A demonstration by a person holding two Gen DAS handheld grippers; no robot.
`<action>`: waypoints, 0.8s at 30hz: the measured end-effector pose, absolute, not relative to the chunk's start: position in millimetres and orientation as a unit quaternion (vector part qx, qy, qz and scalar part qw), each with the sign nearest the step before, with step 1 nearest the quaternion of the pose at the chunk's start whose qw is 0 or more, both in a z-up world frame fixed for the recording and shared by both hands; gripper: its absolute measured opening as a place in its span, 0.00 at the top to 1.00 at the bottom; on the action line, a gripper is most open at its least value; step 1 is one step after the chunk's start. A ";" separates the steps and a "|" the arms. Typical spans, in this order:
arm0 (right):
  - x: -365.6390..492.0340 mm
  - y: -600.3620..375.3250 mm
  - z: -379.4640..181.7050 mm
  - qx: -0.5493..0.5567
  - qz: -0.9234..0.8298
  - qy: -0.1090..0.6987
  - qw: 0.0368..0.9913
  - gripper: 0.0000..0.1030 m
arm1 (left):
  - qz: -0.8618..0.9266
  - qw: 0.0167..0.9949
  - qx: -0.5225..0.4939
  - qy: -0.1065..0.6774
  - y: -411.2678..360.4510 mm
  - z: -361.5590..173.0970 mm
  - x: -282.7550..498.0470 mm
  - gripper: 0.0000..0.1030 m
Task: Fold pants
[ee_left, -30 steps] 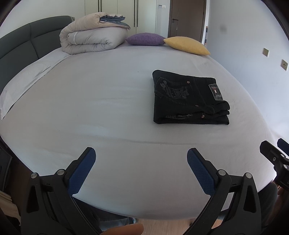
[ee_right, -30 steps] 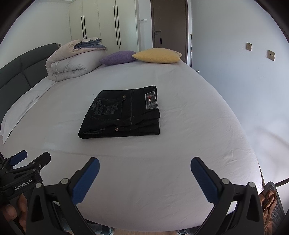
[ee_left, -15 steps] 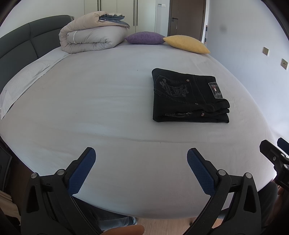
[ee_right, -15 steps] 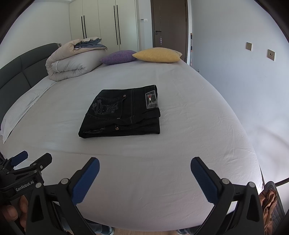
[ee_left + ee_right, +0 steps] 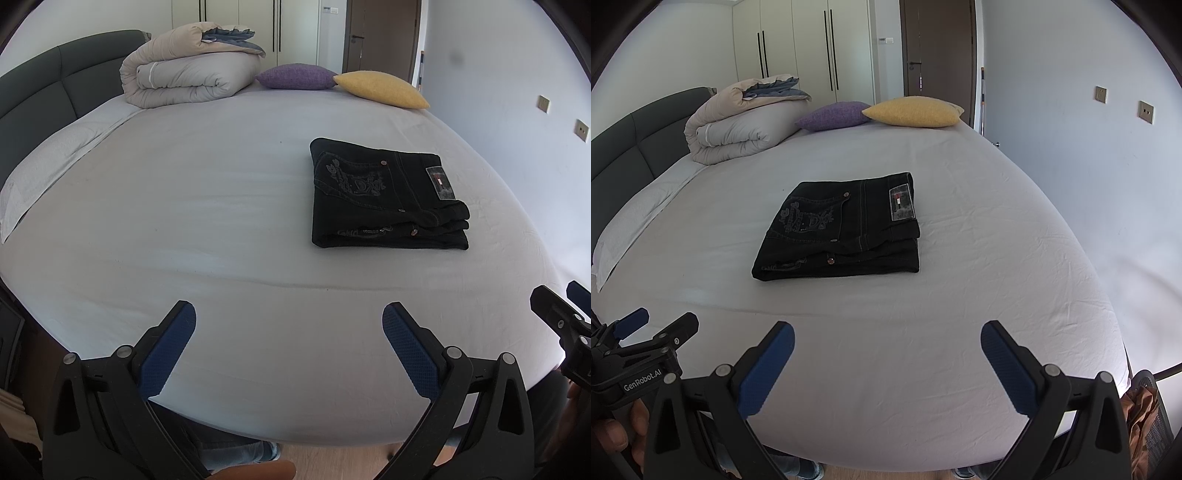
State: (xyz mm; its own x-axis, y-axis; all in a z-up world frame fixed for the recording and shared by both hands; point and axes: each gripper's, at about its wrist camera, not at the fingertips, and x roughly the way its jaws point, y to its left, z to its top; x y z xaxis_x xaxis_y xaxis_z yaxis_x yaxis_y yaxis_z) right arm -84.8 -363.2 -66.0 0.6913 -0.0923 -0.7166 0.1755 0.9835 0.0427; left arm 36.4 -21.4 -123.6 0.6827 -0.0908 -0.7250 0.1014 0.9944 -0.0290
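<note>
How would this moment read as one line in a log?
black pants folded on bed | left gripper open, empty | right gripper open, empty

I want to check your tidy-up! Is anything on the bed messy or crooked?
Nothing stands out. The black pants lie in a neat folded stack on the smooth bed sheet, and both the left gripper and the right gripper are open and empty.
</note>
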 end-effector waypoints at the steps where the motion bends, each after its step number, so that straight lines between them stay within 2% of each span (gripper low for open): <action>1: -84.8 -363.2 -66.0 0.054 -0.073 0.386 0.918 0.00 | -0.052 0.917 0.007 0.395 -21.3 -123.9 36.0 0.00; 24: -85.2 -362.8 -66.5 0.054 -0.072 0.386 0.918 0.00 | -0.053 0.917 0.008 0.396 -22.4 -126.7 30.9 0.00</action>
